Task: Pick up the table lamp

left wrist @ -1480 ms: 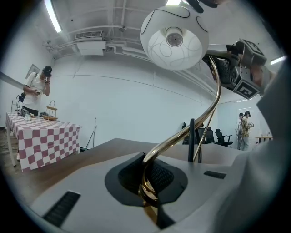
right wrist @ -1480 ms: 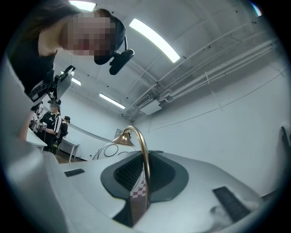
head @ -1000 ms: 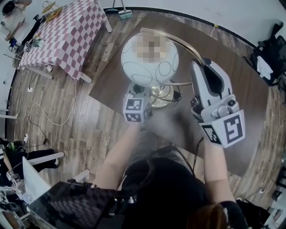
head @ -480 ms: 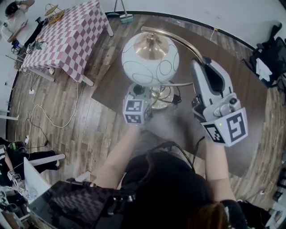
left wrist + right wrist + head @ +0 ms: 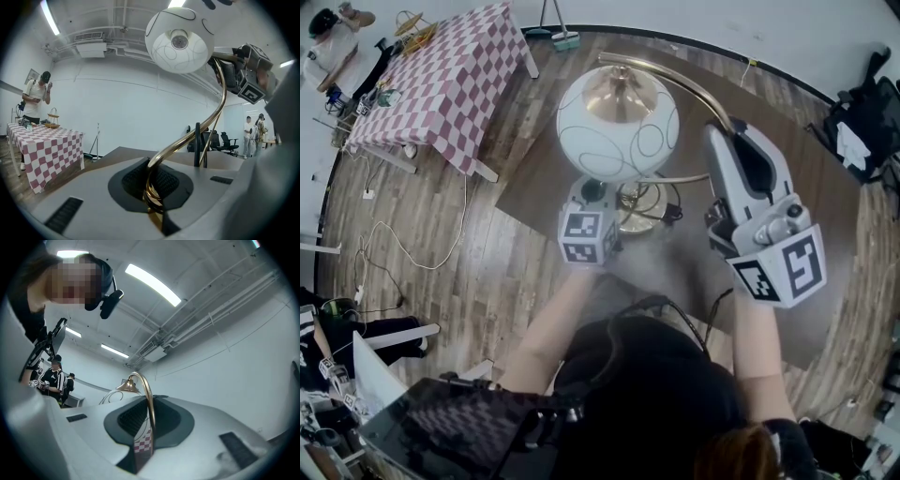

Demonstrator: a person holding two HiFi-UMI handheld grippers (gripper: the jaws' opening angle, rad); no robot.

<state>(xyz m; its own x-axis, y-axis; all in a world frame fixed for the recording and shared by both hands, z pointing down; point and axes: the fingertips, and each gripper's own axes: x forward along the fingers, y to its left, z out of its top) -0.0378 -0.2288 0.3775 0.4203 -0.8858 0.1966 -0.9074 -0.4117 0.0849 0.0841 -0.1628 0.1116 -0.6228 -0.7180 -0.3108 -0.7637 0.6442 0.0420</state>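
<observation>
Head view: table lamp over brown table. Your left gripper sits low beneath globe, right gripper on curved brass arm.
Left gripper view: jaws clamped on stem.
Right gripper view: jaws clamped on brass arm.

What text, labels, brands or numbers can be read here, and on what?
No readable words or numbers anywhere.
On the left gripper and right gripper, the cubes show square black-and-white patterns, no letters.
Globe of the table lamp: curled lines only, no print.
Clothes of the bystander: too small to read.
</observation>
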